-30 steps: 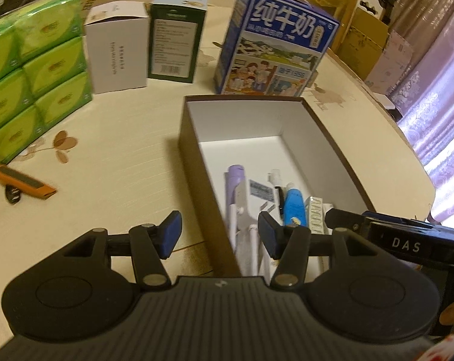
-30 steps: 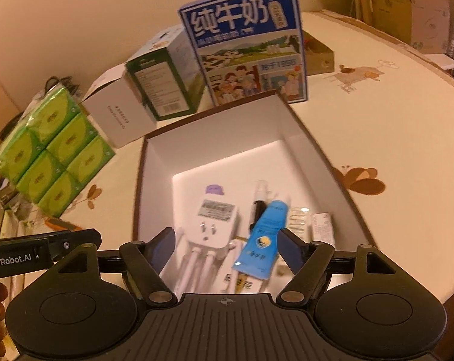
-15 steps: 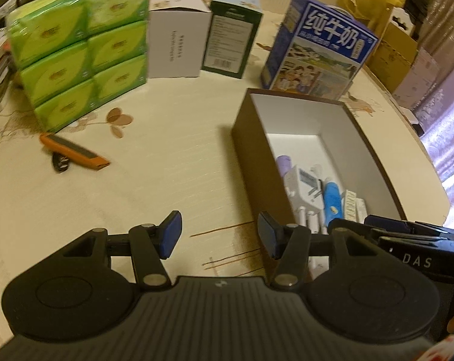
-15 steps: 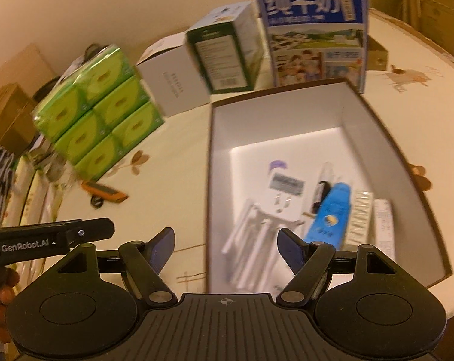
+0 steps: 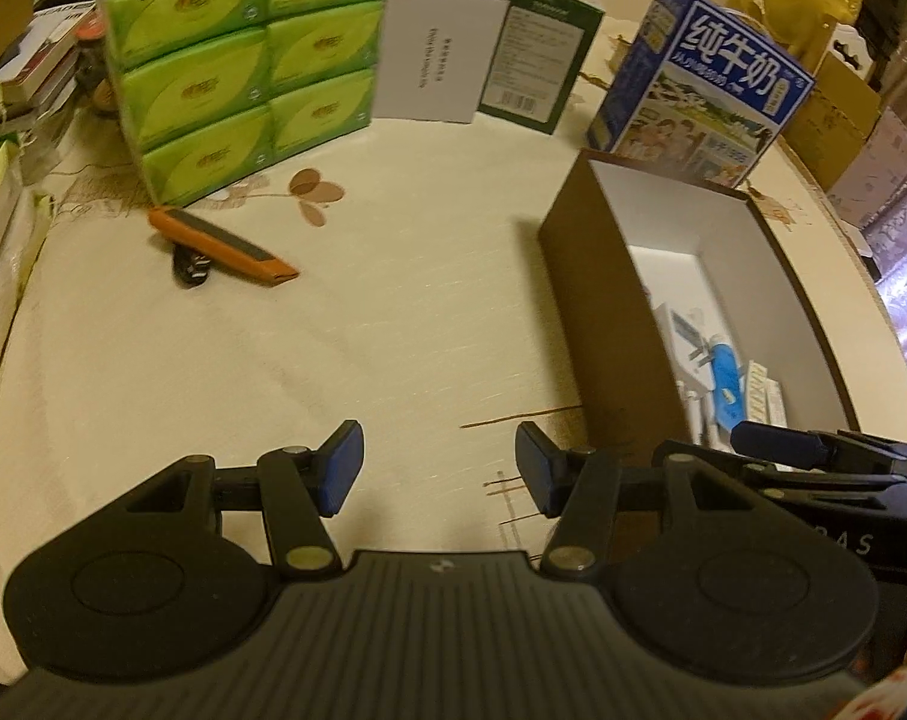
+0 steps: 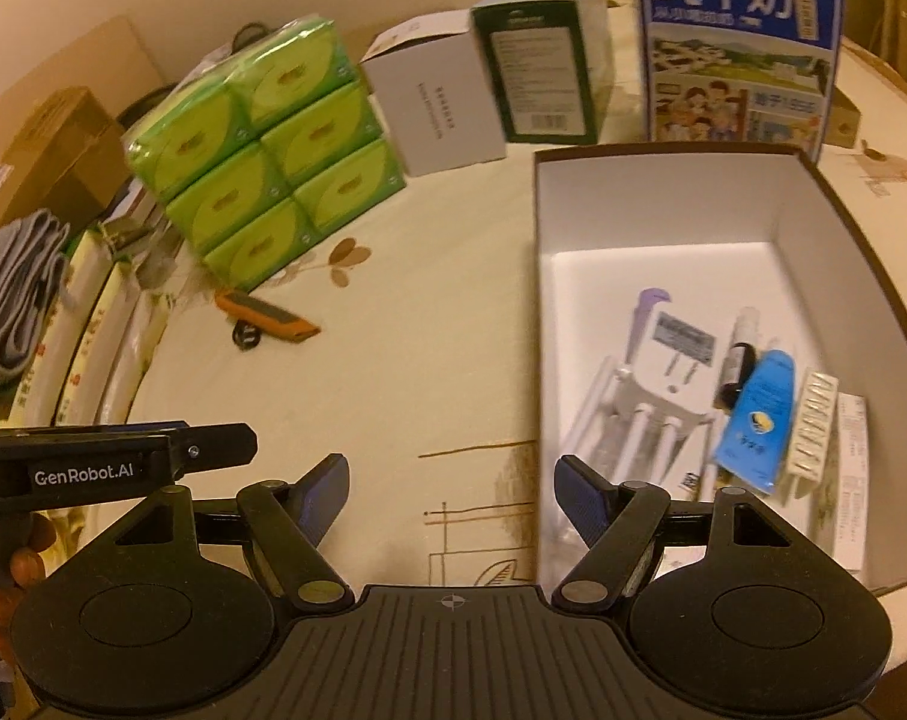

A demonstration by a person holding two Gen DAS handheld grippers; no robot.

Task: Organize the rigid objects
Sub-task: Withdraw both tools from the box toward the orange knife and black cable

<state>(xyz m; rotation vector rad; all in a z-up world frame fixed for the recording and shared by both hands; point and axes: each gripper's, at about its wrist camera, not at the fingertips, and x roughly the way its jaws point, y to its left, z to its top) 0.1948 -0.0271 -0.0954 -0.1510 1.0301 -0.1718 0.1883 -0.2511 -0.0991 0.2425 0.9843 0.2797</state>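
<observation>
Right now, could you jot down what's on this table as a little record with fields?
container: open brown box, white inside
in the box: white plug adapter, blue tube, blister strip, small dark bottle
loose on table: orange utility knife, lying over a small black item
behind: green tissue packs, white carton, milk carton
left hand-held gripper: open, holding nothing
right hand-held gripper: open, holding nothing

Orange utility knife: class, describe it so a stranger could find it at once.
Start at the green tissue pack on the table's left. Just in front of it lies the orange utility knife, flat on the cloth, beside a small black object. It is the only long orange thing there.
</observation>
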